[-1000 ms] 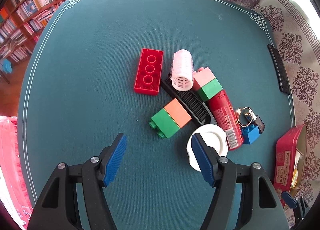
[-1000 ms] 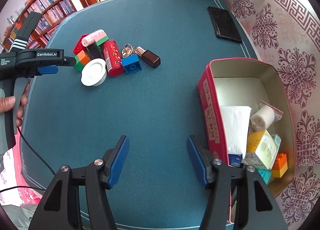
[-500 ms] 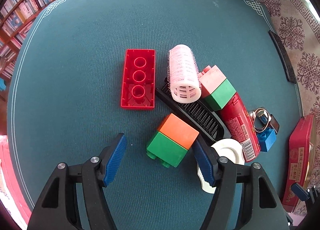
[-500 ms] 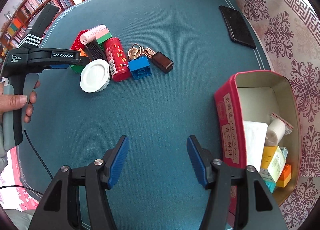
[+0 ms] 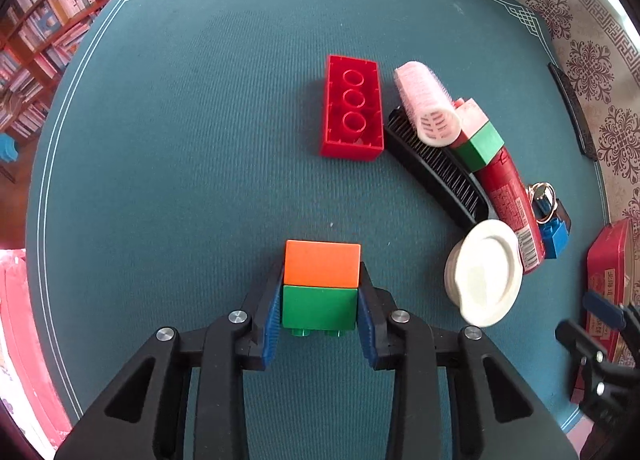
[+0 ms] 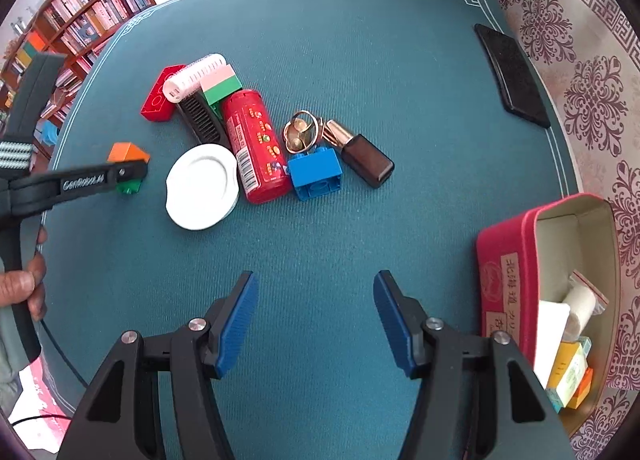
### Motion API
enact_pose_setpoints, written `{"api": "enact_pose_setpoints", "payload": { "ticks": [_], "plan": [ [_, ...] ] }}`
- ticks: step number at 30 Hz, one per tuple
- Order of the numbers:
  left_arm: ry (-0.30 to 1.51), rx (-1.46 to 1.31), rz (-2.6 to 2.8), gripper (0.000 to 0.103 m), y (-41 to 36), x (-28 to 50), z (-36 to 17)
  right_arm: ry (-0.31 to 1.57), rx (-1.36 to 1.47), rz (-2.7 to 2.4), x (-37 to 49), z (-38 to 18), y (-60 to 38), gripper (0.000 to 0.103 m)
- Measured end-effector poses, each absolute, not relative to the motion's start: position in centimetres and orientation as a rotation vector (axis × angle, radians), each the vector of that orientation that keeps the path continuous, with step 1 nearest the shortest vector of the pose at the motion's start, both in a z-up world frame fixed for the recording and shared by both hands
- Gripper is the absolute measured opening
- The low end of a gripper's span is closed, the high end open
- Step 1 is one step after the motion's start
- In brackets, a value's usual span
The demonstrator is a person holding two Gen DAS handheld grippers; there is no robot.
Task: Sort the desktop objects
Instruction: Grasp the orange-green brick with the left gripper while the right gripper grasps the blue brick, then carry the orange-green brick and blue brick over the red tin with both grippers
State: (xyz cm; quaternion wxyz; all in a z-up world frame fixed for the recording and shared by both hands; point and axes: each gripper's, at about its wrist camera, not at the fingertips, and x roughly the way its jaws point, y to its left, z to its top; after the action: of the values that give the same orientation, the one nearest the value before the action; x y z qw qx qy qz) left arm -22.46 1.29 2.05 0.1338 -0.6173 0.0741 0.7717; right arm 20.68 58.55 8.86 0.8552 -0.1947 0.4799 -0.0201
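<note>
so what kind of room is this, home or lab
Most likely a home living room or study: packed bookshelves stand behind the table, a patterned lace-style tablecloth lies under the teal mat, and household clutter sits on it.

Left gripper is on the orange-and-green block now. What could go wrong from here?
The left gripper is closing on the orange-and-green block, its pads mostly on the green half, so the orange half could pop off. The white lid lies close beside it and may get bumped during the lift. The red tin already looks crowded, so the block may not settle.
</note>
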Motion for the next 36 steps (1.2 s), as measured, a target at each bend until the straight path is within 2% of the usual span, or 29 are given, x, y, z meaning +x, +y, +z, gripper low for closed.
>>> {"api": "enact_pose_setpoints", "payload": {
  "ticks": [6, 15, 18, 19, 22, 36],
  "plan": [
    [0.194, -1.832, 2.212, 0.035, -0.7, -20.6, 1.9, 1.011, -0.28, -0.081, 24.0, 9.5, 57.8, 0.058],
    [0.197, -1.841, 2.186, 0.035, -1.6, -19.7, 2.0, 1.015, -0.235, -0.112, 27.3, 9.2, 58.2, 0.057],
    [0.199, -1.843, 2.177, 0.035, -1.7, -19.4, 1.9, 1.002, -0.225, -0.121, 27.6, 9.3, 58.3, 0.047],
    [0.2, -1.842, 2.174, 0.035, -1.7, -19.4, 1.9, 1.009, -0.228, -0.129, 27.8, 9.2, 58.2, 0.041],
    [0.205, -1.843, 2.167, 0.035, -1.7, -19.1, 1.9, 1.04, -0.209, -0.16, 27.8, 8.7, 57.5, 0.038],
    [0.216, -1.822, 2.167, 0.034, -1.5, -18.1, 2.7, 1.07, -0.147, -0.176, 25.7, 7.4, 56.8, 0.036]
  ]
}}
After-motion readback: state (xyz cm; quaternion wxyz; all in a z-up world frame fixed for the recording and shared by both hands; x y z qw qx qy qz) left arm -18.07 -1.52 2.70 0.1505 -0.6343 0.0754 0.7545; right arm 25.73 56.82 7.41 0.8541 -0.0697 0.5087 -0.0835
